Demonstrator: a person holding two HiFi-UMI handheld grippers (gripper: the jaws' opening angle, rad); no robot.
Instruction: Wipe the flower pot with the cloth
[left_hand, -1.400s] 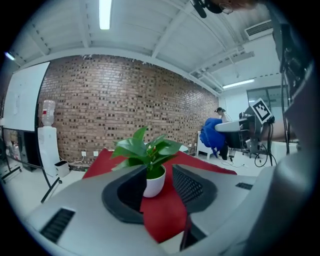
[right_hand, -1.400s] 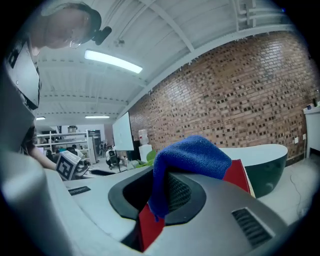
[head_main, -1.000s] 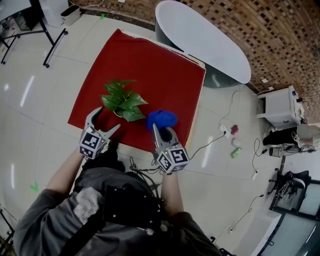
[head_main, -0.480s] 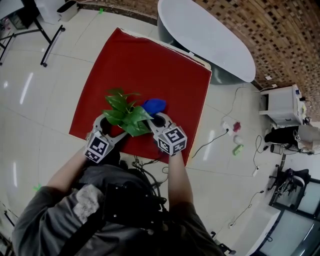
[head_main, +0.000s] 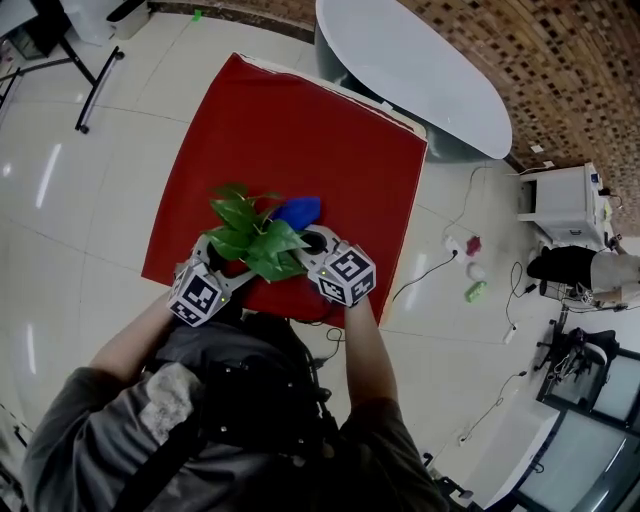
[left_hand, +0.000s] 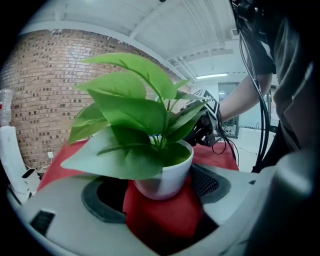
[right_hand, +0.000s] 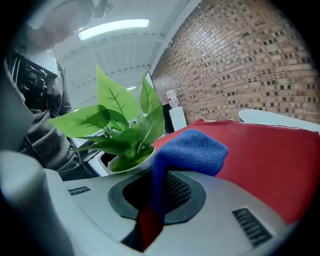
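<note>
A green leafy plant (head_main: 252, 232) in a small white flower pot (left_hand: 165, 176) stands near the front edge of the red-covered table (head_main: 300, 120). My left gripper (head_main: 230, 260) is shut on the pot, whose white wall sits between the two jaw pads in the left gripper view. My right gripper (head_main: 313, 241) is shut on a blue cloth (head_main: 298, 210), just right of the plant. In the right gripper view the cloth (right_hand: 192, 150) bulges out above the jaws, and the pot (right_hand: 131, 163) is close by on the left. The leaves hide the pot in the head view.
A white oval table (head_main: 410, 70) stands beyond the red one, against a brick wall. Cables (head_main: 430, 270) and small objects lie on the tiled floor to the right, near a white cabinet (head_main: 560, 205). Black stand legs (head_main: 90, 70) are at the far left.
The left gripper has closed in round the pot. The right gripper has carried the blue cloth leftward, up beside the plant. The plant now sits a little nearer the front edge.
</note>
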